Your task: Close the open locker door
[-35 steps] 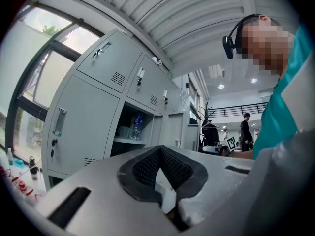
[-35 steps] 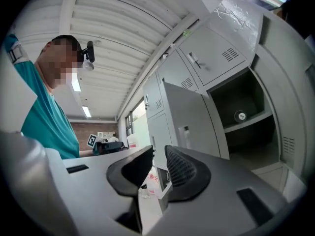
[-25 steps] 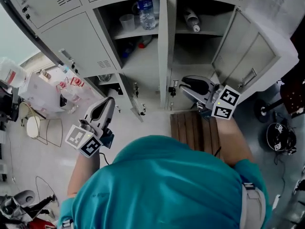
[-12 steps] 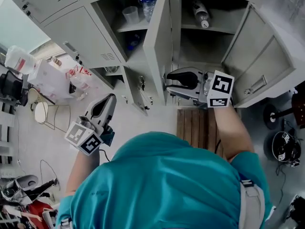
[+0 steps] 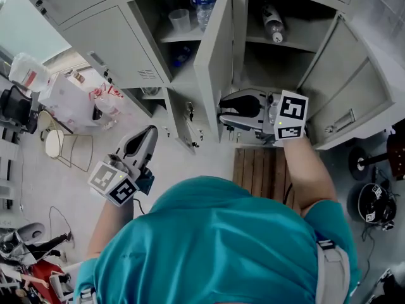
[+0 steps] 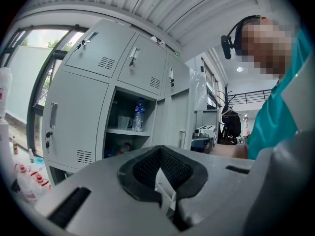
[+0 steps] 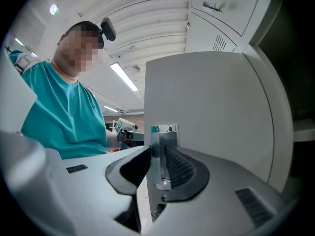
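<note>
A pale grey metal locker door (image 5: 214,62); light grey, black-padded left tongs (image 5: 150,133) and right tongs (image 5: 221,111) bearing black-and-white square markers (image 5: 292,115); a teal shirt (image 5: 215,246).

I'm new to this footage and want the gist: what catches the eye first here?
At the head view's centre, the right gripper has the edge of the part-open locker door between its fingers, which have just been closing. A water bottle and a cup stand on a shelf at top centre; the left gripper hangs shut at lower left.

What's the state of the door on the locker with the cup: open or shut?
Open. The door stands swung outward, nearly edge-on, and the cup and bottle inside show beside it.
</note>
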